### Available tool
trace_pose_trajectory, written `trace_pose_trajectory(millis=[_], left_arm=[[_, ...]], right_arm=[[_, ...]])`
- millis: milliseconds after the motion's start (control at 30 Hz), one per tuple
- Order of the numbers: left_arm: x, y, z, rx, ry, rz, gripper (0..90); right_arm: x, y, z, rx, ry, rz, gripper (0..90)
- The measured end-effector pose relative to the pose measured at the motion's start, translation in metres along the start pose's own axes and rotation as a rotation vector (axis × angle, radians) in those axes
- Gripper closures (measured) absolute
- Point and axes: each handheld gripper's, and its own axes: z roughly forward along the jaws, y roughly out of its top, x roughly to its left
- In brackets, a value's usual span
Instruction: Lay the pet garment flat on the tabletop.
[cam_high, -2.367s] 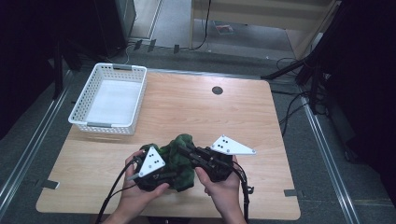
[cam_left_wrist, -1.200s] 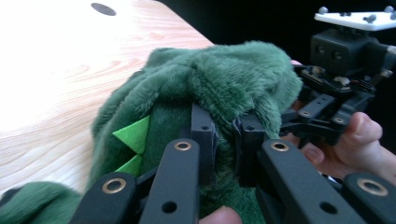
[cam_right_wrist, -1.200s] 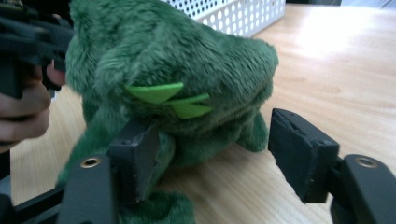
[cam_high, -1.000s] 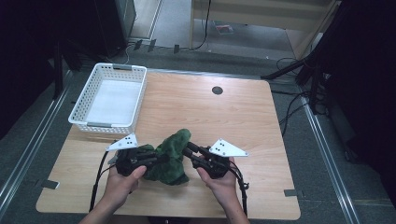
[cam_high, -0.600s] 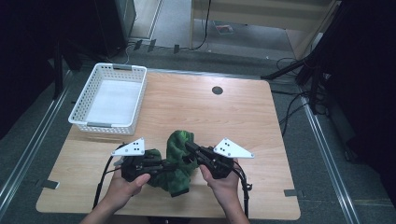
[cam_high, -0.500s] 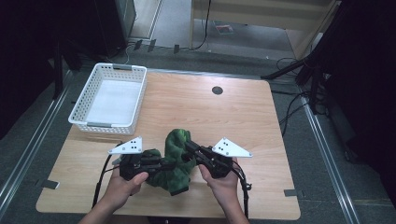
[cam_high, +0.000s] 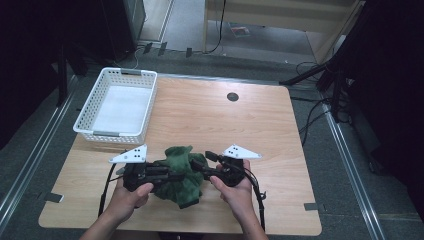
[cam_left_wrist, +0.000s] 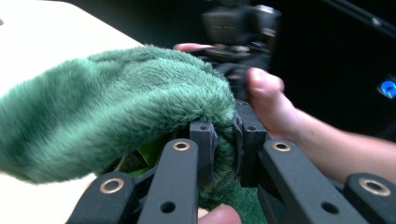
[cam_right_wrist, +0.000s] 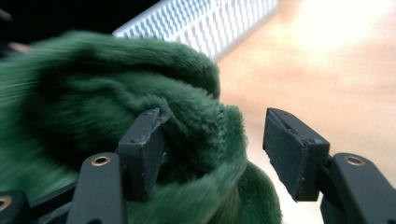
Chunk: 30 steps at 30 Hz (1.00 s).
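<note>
High view: fuzzy green plush cloth (cam_high: 180, 172) is lying bunched on the wooden desk (cam_high: 250, 125), near edge. Left tongs (cam_left_wrist: 224, 140) are pinching its fold; right tongs (cam_right_wrist: 212, 154) are gaping wide around another fold. Likely best: right closes deep on the pile before any lifting.

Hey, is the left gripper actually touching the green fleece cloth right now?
Touching. The left gripper view shows the left gripper with both jaws pinched on a fold of the green fleece cloth.
</note>
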Motion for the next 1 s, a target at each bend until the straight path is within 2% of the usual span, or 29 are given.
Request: trace_pose_trajectory(millis=[33, 100, 133, 167, 200, 233, 267, 300, 333, 400, 467, 500, 533, 567, 667, 700, 733, 767, 833, 867, 900, 967, 1000], left_arm=[[-0.001, -0.001, 0.002, 0.010, 0.001, 0.012, 80.1], [0.000, -0.002, 0.003, 0.031, 0.022, 0.020, 78.8], [0.000, -0.002, 0.003, 0.031, 0.022, 0.020, 78.6], [0.003, -0.002, 0.002, 0.043, 0.050, 0.006, 78.6], [0.010, -0.003, -0.001, 0.065, 0.101, -0.036, 78.6], [0.010, -0.003, -0.001, 0.065, 0.101, -0.036, 78.7], [0.022, -0.007, -0.006, 0.111, 0.176, -0.095, 78.9], [0.022, -0.007, -0.006, 0.111, 0.176, -0.095, 79.1], [0.032, -0.012, -0.012, 0.142, 0.243, -0.156, 79.2], [0.042, -0.016, -0.016, 0.197, 0.315, -0.195, 78.6], [0.044, -0.016, -0.017, 0.209, 0.332, -0.204, 76.1], [0.046, -0.017, -0.018, 0.233, 0.365, -0.205, 76.1], [0.048, -0.017, -0.020, 0.255, 0.403, -0.216, 70.9], [0.049, -0.017, -0.021, 0.257, 0.409, -0.227, 67.7], [0.049, -0.014, -0.024, 0.243, 0.400, -0.244, 50.4], [0.048, -0.012, -0.026, 0.217, 0.382, -0.250, 45.5], [0.045, -0.006, -0.030, 0.140, 0.354, -0.255, 42.1], [0.043, -0.003, -0.030, 0.108, 0.351, -0.254, 39.0], [0.037, 0.001, -0.024, 0.083, 0.398, -0.220, 31.4], [0.037, 0.001, -0.024, 0.083, 0.398, -0.220, 27.5], [0.034, 0.001, -0.018, 0.094, 0.445, -0.187, 24.5], [0.034, -0.001, -0.009, 0.115, 0.495, -0.175, 22.9], [0.035, -0.003, -0.005, 0.126, 0.528, -0.177, 22.7]], right_arm=[[-0.002, -0.001, 0.003, 0.035, 0.010, 0.010, 44.8], [-0.004, -0.004, 0.005, 0.090, 0.043, 0.022, 60.8], [-0.004, -0.005, 0.004, 0.095, 0.030, 0.004, 69.0], [-0.004, -0.005, 0.004, 0.095, 0.030, 0.004, 69.0], [-0.004, -0.004, -0.002, 0.060, -0.007, -0.013, 80.3], [-0.005, -0.003, -0.005, 0.042, -0.011, -0.009, 81.6], [-0.006, -0.003, -0.009, 0.018, -0.015, -0.004, 82.9], [-0.007, -0.003, -0.011, 0.005, -0.023, -0.008, 83.4], [-0.008, -0.004, -0.014, -0.005, -0.035, -0.022, 83.7], [-0.009, -0.006, -0.015, 0.019, -0.034, -0.037, 83.8], [-0.008, -0.008, -0.013, 0.039, -0.030, -0.051, 83.7], [-0.007, -0.010, -0.012, 0.053, -0.030, -0.063, 83.6], [-0.003, -0.014, -0.005, 0.115, -0.035, -0.095, 81.3], [-0.001, -0.015, -0.003, 0.139, -0.030, -0.102, 80.1], [0.004, -0.020, 0.004, 0.188, -0.019, -0.140, 77.3], [0.005, -0.020, 0.005, 0.192, -0.012, -0.143, 77.3], [0.007, -0.020, 0.006, 0.188, -0.006, -0.146, 77.4], [0.008, -0.020, 0.007, 0.185, -0.002, -0.145, 77.7], [0.011, -0.020, 0.010, 0.187, 0.010, -0.154, 78.1], [0.011, -0.020, 0.010, 0.187, 0.010, -0.154, 78.1], [0.016, -0.023, 0.015, 0.203, 0.026, -0.165, 78.6], [0.018, -0.024, 0.017, 0.209, 0.032, -0.168, 78.7], [0.025, -0.028, 0.024, 0.230, 0.058, -0.192, 78.8]])
